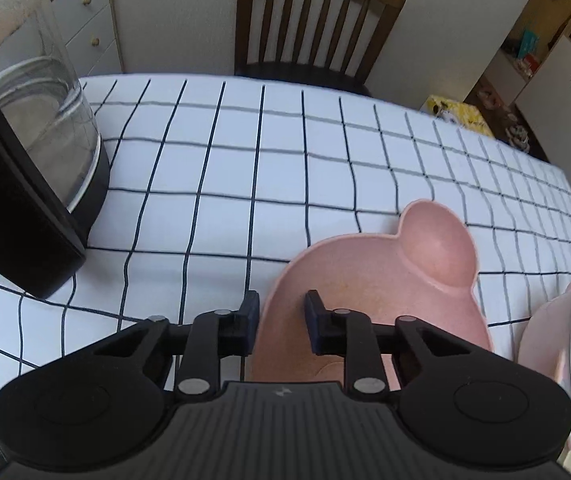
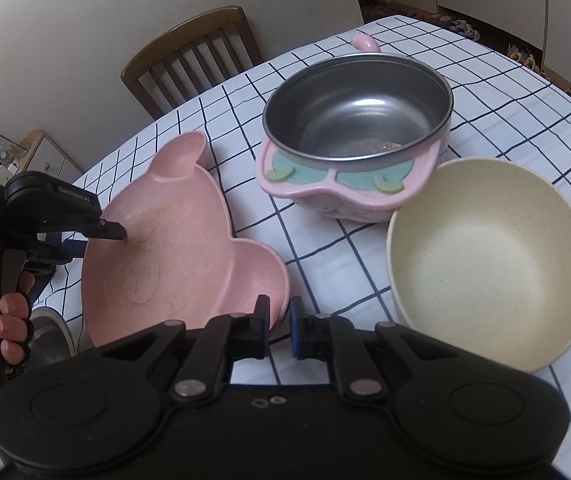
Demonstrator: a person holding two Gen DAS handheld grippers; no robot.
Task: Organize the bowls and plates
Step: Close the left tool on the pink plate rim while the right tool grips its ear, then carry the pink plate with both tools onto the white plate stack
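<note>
My left gripper [image 1: 281, 322] bites the edge of the pink plate [image 1: 369, 280]. One finger [image 1: 319, 320] is inside the plate and the other sits outside its rim, so the rim is pinched between them. My right gripper [image 2: 278, 326] has its fingers nearly together on the other edge of the same plate [image 2: 173, 248], by the rounded ear. The rim goes in between the pads there, so I call it gripped too.

The plate is shaped like an animal head with two ears. It sits on the table [image 1: 245, 152], which has a white cloth with dark lines. From the right camera I can see my left gripper [image 2: 113, 234] reaching onto the plate from the left side, and a hand [image 2: 11, 320] holding its handle.

Behind the plate is a steel bowl [image 2: 359, 120] set in a pink holder with green bits. Just beside it, to the right, is a cream bowl [image 2: 489, 260], touching the holder. A glass kettle [image 1: 33, 120] stands on the left of the table. A wooden chair [image 1: 313, 24] is at the far side.
</note>
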